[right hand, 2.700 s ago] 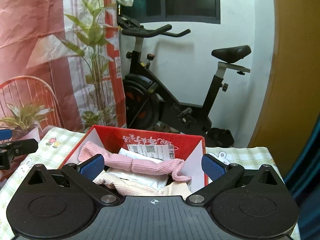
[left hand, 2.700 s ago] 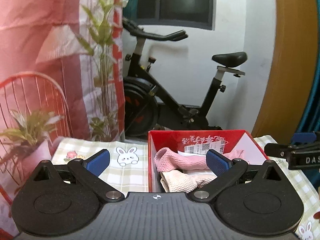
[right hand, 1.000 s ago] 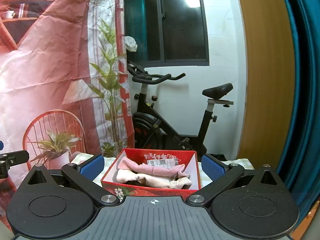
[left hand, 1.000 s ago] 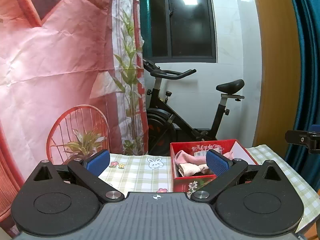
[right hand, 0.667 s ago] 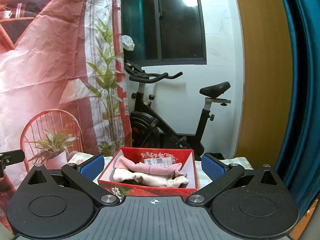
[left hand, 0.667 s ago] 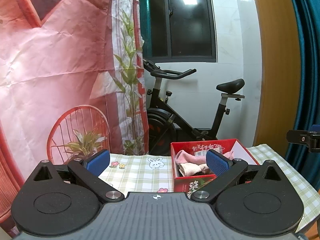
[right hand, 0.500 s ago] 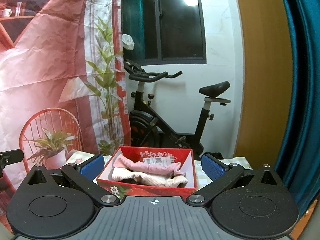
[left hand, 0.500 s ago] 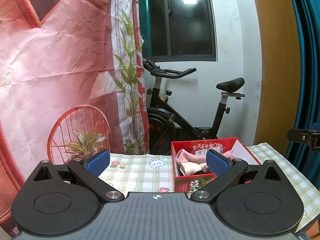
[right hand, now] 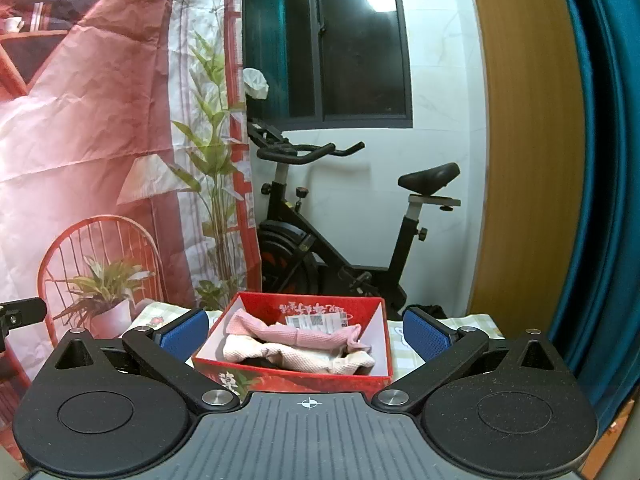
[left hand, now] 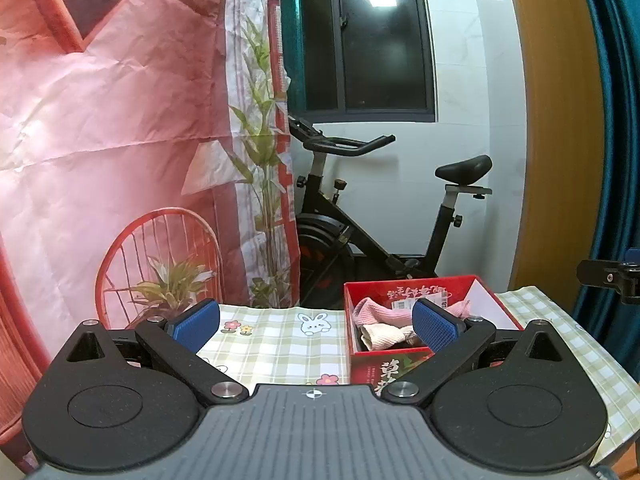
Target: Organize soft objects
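Note:
A red cardboard box (left hand: 434,362) (right hand: 280,378) stands on the checked tablecloth (left hand: 280,348). Inside it a pink cloth (left hand: 382,312) (right hand: 296,334) lies over a cream cloth (left hand: 384,336) (right hand: 304,354). My left gripper (left hand: 316,322) is open and empty, held back from the table with the box to its right. My right gripper (right hand: 306,330) is open and empty too, pulled back from the box, which sits between its blue pads in the right wrist view. The right gripper's tip (left hand: 608,278) shows at the far right of the left wrist view.
An exercise bike (left hand: 384,232) (right hand: 340,236) stands behind the table against a white wall. A pink printed backdrop (left hand: 120,140) hangs at the left, a blue curtain (right hand: 600,200) at the right. The tablecloth carries rabbit and flower prints.
Both grippers have drawn back and up from the box since 2.7 s ago. Over the last second they hold almost still, the right one drifting slightly. The cloths stay in the box.

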A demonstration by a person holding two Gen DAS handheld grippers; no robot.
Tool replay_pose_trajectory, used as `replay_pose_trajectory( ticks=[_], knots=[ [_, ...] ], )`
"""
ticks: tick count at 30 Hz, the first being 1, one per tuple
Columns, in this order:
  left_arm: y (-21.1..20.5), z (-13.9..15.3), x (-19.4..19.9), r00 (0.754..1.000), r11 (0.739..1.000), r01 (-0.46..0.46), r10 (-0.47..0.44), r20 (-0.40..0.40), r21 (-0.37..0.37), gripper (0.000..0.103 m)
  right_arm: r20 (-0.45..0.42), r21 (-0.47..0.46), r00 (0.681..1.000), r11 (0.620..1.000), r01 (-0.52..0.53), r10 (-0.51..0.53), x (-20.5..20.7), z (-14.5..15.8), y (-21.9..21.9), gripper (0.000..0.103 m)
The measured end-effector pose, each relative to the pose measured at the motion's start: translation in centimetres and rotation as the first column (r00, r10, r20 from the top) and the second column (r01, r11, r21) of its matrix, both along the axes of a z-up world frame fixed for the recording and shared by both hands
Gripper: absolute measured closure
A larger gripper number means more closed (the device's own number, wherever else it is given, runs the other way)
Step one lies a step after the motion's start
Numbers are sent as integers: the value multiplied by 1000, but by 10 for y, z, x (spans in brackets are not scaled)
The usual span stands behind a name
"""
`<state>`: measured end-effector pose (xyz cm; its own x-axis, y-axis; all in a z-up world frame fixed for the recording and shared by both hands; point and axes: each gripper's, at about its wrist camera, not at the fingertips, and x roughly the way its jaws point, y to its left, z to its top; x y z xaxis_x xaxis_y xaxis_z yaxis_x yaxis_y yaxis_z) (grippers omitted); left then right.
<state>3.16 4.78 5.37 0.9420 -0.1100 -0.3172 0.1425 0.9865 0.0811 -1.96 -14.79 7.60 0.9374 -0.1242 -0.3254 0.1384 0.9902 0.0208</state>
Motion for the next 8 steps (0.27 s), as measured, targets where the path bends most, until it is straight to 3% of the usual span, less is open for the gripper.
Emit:
replay_pose_trajectory(
  ticks=[8],
  knots=[
    [-1, 0, 1, 1000, 1000, -1, 1, 5, 5, 0, -3, -2, 1000, 1000, -2, 2, 0, -1, 0, 0]
  ],
)
